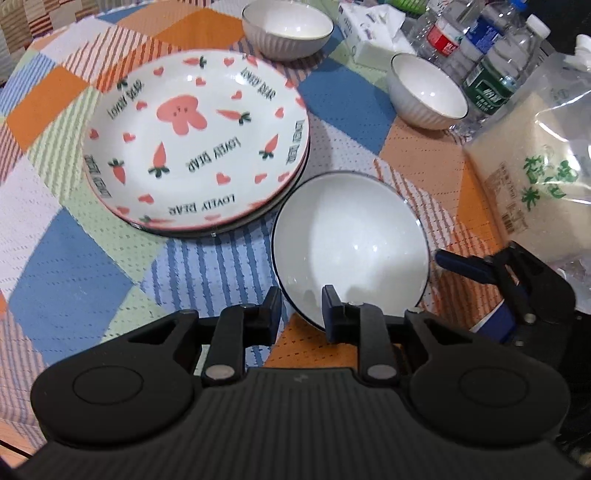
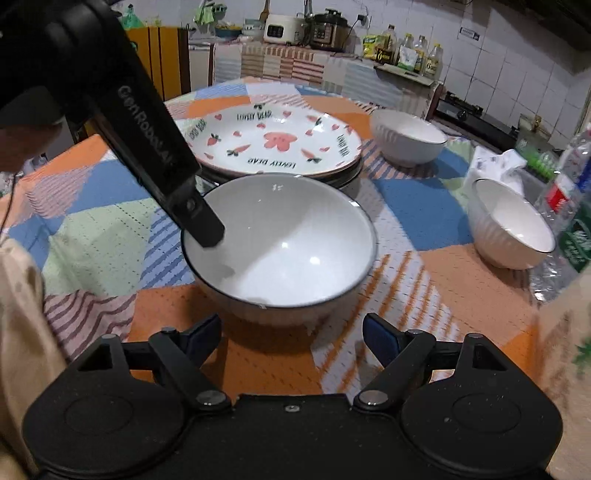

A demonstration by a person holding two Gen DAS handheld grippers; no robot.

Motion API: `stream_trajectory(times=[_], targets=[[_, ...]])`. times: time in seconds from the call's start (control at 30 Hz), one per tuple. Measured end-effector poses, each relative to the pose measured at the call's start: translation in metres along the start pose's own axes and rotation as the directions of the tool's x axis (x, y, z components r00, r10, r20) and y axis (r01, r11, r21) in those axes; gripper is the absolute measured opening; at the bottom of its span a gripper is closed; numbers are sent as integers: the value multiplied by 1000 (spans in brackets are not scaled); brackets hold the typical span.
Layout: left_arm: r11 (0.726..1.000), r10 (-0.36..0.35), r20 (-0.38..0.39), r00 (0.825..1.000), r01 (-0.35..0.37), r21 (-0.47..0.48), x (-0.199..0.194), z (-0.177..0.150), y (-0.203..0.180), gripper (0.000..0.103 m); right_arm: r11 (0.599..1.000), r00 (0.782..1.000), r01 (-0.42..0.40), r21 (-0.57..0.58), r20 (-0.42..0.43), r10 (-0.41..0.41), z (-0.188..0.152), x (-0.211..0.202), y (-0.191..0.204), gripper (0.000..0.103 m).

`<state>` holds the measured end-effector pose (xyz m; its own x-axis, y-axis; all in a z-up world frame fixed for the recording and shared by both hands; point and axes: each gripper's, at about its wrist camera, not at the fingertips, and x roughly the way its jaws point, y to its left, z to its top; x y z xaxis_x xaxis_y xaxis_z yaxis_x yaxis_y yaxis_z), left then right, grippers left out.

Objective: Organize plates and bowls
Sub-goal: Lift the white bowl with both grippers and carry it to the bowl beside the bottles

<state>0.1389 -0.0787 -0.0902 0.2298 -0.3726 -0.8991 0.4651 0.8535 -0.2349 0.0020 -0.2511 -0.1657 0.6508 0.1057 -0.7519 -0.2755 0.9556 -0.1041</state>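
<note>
A white bowl [image 1: 351, 243] with a dark rim sits tilted on the patchwork tablecloth, next to a stack of carrot-and-bear plates [image 1: 195, 144]. My left gripper [image 1: 301, 308] is shut on the bowl's near rim, one finger inside and one outside; in the right wrist view a left finger [image 2: 205, 225] reaches into the bowl [image 2: 280, 243]. My right gripper [image 2: 291, 334] is open and empty, just in front of the bowl; it also shows in the left wrist view [image 1: 491, 273]. Two more white ribbed bowls stand beyond: one far [image 1: 288, 29] [image 2: 408, 142], one right [image 1: 426, 90] [image 2: 511, 225].
Water bottles [image 1: 495, 77], a tissue pack [image 1: 369, 33] and a bag of rice [image 1: 535, 173] crowd the table's right side. The plate stack [image 2: 273, 147] lies just behind the held bowl. A kitchen counter with appliances [image 2: 325, 29] stands behind the table.
</note>
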Motion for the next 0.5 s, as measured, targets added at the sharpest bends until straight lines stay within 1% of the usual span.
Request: stream_trajectory(times=[0.1,0.2,0.3,0.37,0.43,0.5], targets=[[1000,-3,47,999,2,27,-18,11,-6,25,999,999,-11,37,35,9,-2,-24,-15,87],[999,-25,105,994,20,46,-35,27,-16,31,994,995,1,108,97,-11,3,-47,-35,87],[998,-48,177,983,39,55,-44,47,-26,41,976,984,8,218,171,-46,10,-59,-56,87],[997,-66,218,974,57,49,-45,61,-32,42,954,976,10,299,205,-74,14,-58,-70,87],[996,-92,246,965,88,30,-40,77,-37,45,930,975,36,366,191,-114,21,-48,-81,87],[994,-109,254,961,111,7,-31,93,-41,46,900,978,65,432,149,-143,29,-30,-94,87]])
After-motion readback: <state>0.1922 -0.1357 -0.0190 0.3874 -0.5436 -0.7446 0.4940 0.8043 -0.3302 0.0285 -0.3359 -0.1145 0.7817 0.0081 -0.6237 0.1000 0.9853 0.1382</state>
